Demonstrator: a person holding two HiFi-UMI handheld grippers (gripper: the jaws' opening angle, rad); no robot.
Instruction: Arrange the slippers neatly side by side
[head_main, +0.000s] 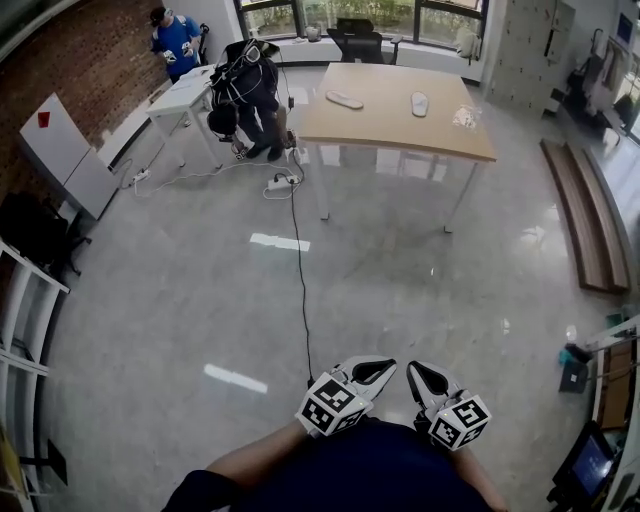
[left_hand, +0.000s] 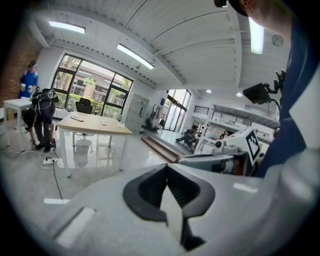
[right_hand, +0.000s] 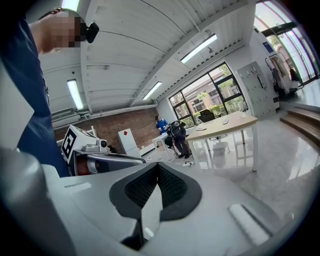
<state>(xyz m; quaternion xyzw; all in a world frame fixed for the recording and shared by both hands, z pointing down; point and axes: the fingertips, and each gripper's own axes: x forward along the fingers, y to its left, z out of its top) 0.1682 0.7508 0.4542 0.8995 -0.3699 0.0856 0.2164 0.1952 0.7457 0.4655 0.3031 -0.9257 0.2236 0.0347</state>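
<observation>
The slippers (head_main: 344, 99) are lying well apart on the counter (head_main: 400, 135), each angled differently. They are being judged light, flat and bendy, so each is probably best pinched across its side edge near mid-length, not at a floppy tip. The left tool (head_main: 372, 372) and right tool (head_main: 428, 380) are being held pressed together, empty, far from the counter across the floor (head_main: 250, 300).
</observation>
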